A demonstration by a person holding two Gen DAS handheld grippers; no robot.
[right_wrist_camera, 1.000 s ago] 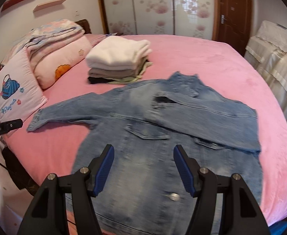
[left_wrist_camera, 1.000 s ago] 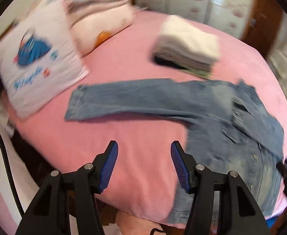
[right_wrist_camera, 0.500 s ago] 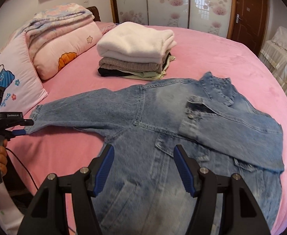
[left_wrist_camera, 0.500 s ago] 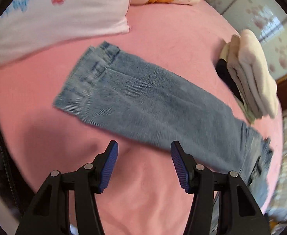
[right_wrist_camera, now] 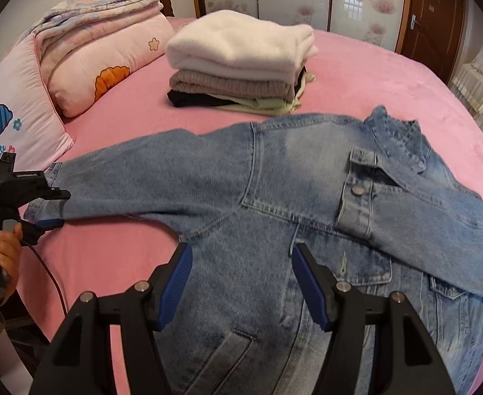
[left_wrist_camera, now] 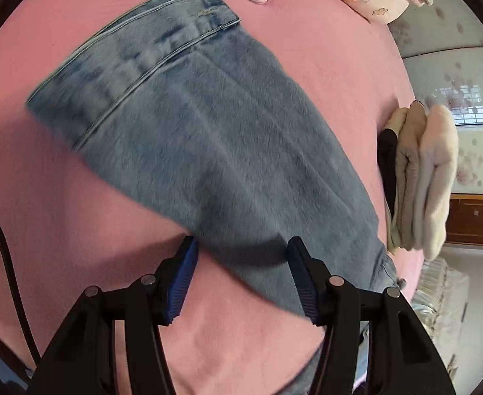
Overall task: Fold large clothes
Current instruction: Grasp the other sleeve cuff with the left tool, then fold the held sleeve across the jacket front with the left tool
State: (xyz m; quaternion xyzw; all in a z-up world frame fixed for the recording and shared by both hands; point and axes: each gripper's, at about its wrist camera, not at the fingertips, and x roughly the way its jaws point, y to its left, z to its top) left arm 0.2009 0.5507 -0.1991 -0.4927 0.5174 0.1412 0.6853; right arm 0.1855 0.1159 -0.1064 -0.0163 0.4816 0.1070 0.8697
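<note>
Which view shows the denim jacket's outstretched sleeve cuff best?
Left wrist view: the sleeve cuff fills the frame, stitching visible. Right wrist view shows it small at the left gripper, partly hidden.

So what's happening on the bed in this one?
A person with two handheld grippers is folding a denim jacket spread on the pink bed. One sleeve is already folded across the chest. The left gripper, open, is at the outstretched sleeve; the right gripper hovers open over the body. Folded clothes sit behind.
</note>
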